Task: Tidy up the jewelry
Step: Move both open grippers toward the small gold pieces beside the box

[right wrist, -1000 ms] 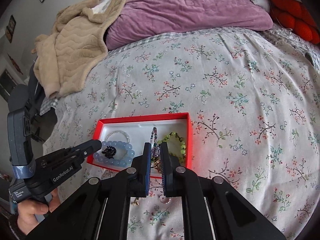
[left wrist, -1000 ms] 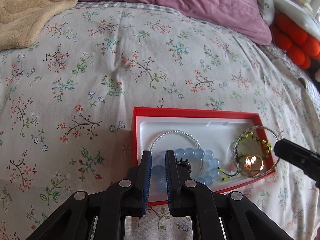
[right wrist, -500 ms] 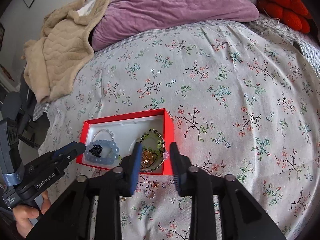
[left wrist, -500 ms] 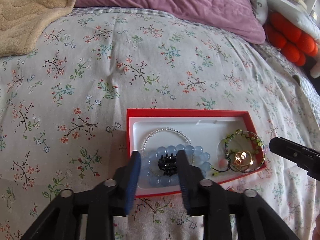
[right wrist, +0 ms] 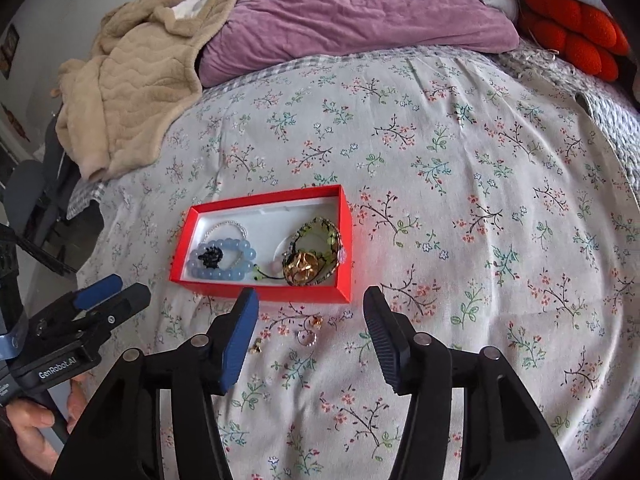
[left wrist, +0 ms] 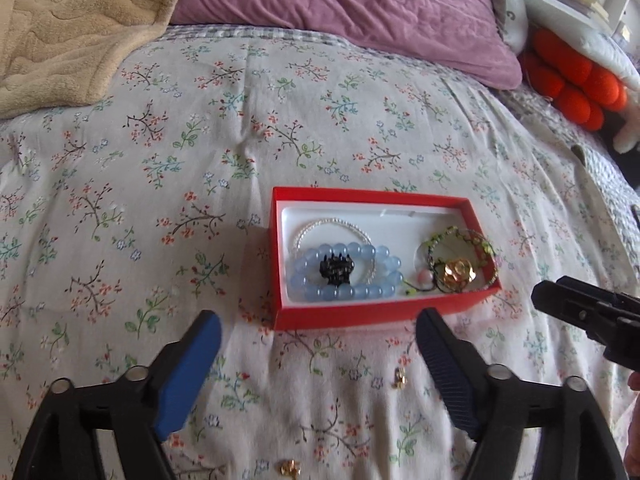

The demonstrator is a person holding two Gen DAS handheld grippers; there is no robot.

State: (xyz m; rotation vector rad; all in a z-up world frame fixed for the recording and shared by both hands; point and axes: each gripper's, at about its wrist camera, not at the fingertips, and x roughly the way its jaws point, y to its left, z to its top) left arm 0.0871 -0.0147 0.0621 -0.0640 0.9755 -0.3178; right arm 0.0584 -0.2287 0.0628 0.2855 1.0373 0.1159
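Three small pieces lie loose on the floral bedspread (right wrist: 460, 184), all on the near side of the red box (right wrist: 264, 292): a gold earring (right wrist: 317, 321), a silver ring (right wrist: 307, 338) and a tiny gold stud (right wrist: 256, 347). In the right wrist view they sit between the box's near wall and the right gripper (right wrist: 310, 336), almost directly ahead of its gap, the stud just beside the left finger's blue pad. That gripper's jaws stand wide apart and hold nothing. The left gripper (left wrist: 318, 364) is likewise spread wide and empty; from its camera one gold piece (left wrist: 399, 378) lies ahead and toward its right finger, and another (left wrist: 290, 469) sits close under the tool at the frame's lower edge. The box lies with its long axis running left to right across both views, and already holds a blue bead bracelet (left wrist: 346, 271) with a black clip (left wrist: 337, 269) inside its loop, a clear beaded bracelet (left wrist: 332, 226), a green beaded bracelet (left wrist: 460, 248) and a gold flower piece (left wrist: 458, 276). Judging by position, the right gripper is the nearer one to the loose trio, so the coming pick likely falls to it: a short drop forward and down, then a lift over the near wall.
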